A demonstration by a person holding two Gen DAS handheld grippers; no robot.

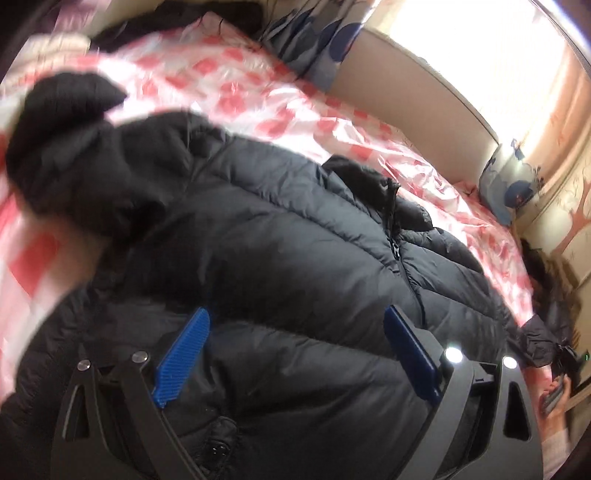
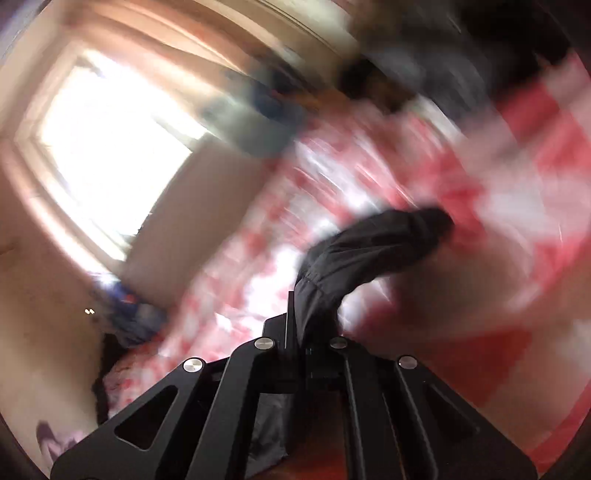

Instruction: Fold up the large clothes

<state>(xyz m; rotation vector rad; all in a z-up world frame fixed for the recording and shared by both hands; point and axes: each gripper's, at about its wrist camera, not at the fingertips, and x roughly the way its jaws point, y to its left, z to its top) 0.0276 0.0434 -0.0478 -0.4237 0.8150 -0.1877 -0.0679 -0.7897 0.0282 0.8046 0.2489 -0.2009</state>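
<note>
Bed covered with a glossy pink-and-white checked sheet [image 1: 236,92] fills most of both views; heavily motion-blurred in the right wrist view [image 2: 461,192]. Bright window [image 1: 480,48] behind the bed, washed out, with a beige wall panel [image 1: 399,92] under it.

Large black quilted puffer jacket [image 1: 280,251] lies spread on the sheet, front side up, zipper [image 1: 397,254] running down its middle, collar area bunched at the top. One black sleeve [image 1: 66,122] is lifted off to the upper left, blurred. Bottom hem region shows a snap button [image 1: 218,448] near the lower edge of the frame.

Blue-and-white patterned pillow [image 1: 511,184] leans by the wall at the right; a second patterned cushion or cloth [image 1: 314,40] sits at the bed's far edge. Dark clothing heap [image 1: 166,18] at the top left, too blurred to identify.

Left gripper [image 1: 295,336], black frame with blue ribbed pads [image 1: 183,354], jaws spread wide, released, hovering just above the jacket body, nothing between the pads.

Right gripper [image 2: 301,321], black frame, jaws clenched tight on a fold of black jacket fabric [image 2: 369,251]; the cloth rises out of the fingertips and arcs to the right over the checked sheet.
</note>
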